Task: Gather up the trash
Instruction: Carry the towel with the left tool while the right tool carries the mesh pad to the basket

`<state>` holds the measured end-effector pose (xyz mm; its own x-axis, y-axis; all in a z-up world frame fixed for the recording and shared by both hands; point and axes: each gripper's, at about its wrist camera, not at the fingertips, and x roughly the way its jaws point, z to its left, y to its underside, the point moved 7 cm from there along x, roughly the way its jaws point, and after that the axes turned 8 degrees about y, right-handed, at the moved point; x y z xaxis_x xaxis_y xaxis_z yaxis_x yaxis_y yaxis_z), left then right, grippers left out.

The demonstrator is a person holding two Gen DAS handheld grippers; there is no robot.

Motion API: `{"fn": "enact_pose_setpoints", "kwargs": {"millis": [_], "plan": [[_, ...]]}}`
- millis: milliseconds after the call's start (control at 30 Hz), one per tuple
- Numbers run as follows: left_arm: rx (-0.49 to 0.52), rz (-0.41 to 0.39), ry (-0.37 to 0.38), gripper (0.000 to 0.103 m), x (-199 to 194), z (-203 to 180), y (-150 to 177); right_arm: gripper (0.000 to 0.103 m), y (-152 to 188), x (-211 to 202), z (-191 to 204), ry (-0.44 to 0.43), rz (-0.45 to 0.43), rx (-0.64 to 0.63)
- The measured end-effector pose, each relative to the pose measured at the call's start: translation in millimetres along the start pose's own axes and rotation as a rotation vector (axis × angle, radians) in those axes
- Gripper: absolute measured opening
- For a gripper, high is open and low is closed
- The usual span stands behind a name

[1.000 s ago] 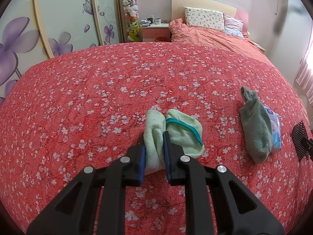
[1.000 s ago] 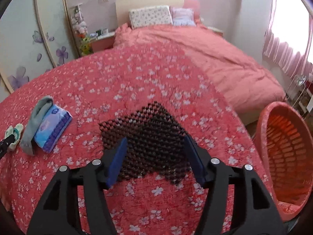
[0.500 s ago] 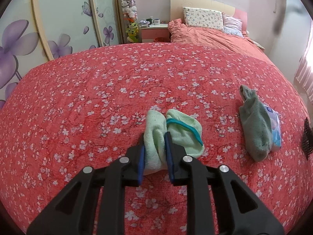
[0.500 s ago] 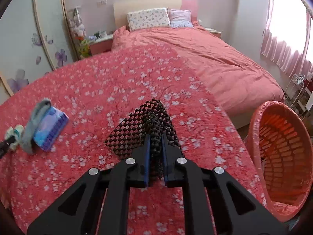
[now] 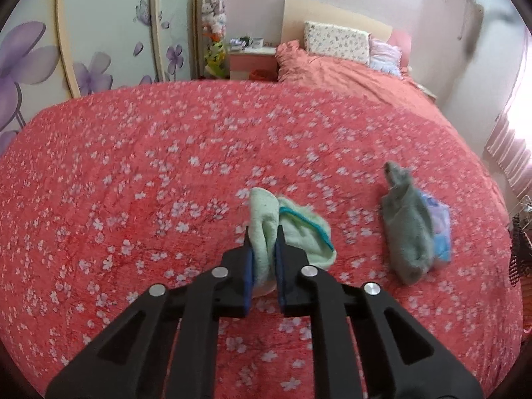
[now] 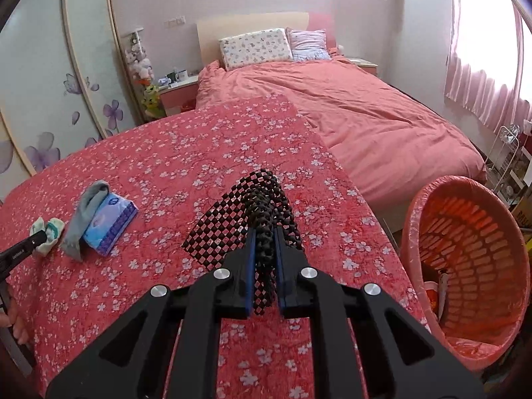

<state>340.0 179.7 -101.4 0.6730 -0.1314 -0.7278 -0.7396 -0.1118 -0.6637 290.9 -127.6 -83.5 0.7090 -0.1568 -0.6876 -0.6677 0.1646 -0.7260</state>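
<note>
My left gripper (image 5: 263, 232) is shut on a light green sock (image 5: 266, 232) on the red flowered cover (image 5: 133, 183). A second green sock with a teal cuff (image 5: 306, 232) lies against it. My right gripper (image 6: 264, 232) is shut on a black mesh mat (image 6: 229, 226), bunched between the jaws and lifted partly off the cover. An orange basket (image 6: 472, 259) stands to the right below the cover's edge, with some trash inside. The left gripper (image 6: 20, 252) and green socks (image 6: 46, 229) also show at far left in the right wrist view.
A grey sock (image 5: 405, 232) lies on a blue tissue pack (image 5: 440, 232) right of the green socks; both show in the right wrist view (image 6: 83, 219), (image 6: 111, 226). A bed with pillows (image 6: 332, 99), a nightstand (image 5: 252, 61) and a flowered wardrobe (image 5: 99, 33) lie beyond.
My right gripper closed on the black mesh mat, bunching it, and has lifted it. My left gripper stayed shut on the green sock and shifted slightly.
</note>
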Motion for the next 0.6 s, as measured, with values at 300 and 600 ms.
{"fn": "enact_pose_setpoints", "kwargs": {"millis": [300,600], "plan": [[0.074,-0.102,0.062,0.011,-52.9,-41.9,-18.7,0.011,-14.7,-39.8,-18.9,-0.035,-0.087,0.055],[0.14,-0.158,0.182,0.011,-98.8,-117.8,-24.9,0.011,-22.4,-88.8,-50.3,-0.014,-0.204,0.097]]}}
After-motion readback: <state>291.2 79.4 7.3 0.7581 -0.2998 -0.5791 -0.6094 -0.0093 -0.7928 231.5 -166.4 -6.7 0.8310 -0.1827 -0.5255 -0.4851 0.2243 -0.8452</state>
